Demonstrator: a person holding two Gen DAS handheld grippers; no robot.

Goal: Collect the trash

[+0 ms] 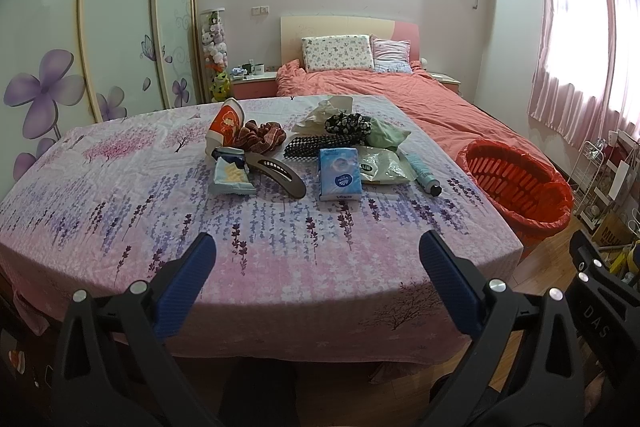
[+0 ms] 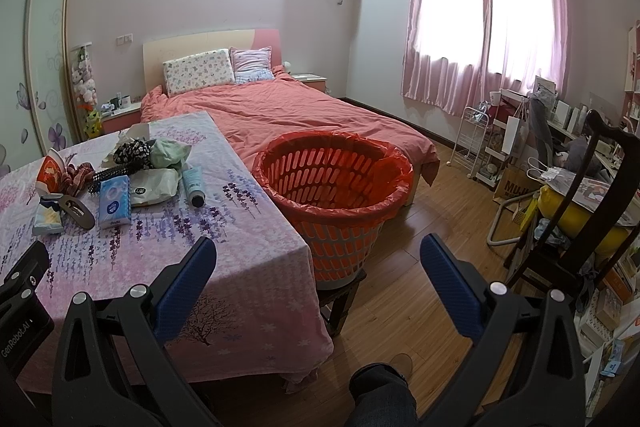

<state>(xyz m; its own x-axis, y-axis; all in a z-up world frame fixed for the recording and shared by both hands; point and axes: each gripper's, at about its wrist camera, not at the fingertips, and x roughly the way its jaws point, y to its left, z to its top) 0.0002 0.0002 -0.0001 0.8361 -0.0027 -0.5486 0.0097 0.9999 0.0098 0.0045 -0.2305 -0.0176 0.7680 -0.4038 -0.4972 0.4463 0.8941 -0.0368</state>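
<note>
Both cameras up, and I'm looking down a table draped in a lavender-print cloth (image 1: 280,267). My left gripper (image 1: 318,259) hangs over the near end of that cloth, blue fingers (image 1: 188,275) spread wide, nothing between them. My right gripper (image 2: 318,259) sits off the table's right corner, just as wide apart and just as empty, with the cloth edge under one finger and wood floor (image 2: 400,287) under the other.

The clutter is bunched at the far middle of the table. There's a blue tissue pack (image 1: 339,174) lying flat, nearest to me. Left of it, a dark curved hair clip (image 1: 280,175), and beside that a small pale snack wrapper (image 1: 231,179). Behind those, an orange paper cup (image 1: 226,125) tipped on its side against a striped maroon scrunchie (image 1: 262,135). To the right, a crumpled wet-wipe packet (image 1: 382,167), touching a light blue tube (image 1: 423,173) with a black cap. Farther back, a black hairbrush (image 1: 316,145), a black-and-white scrunchie (image 1: 347,123), wadded white tissue (image 1: 326,111) and a pale green cloth (image 1: 386,137) heap together.

The orange basket (image 2: 334,183), lined with a red bag, stands on a small stool just beside the table's right edge, in front of the pink bed (image 2: 304,111). It looks empty from here.
</note>
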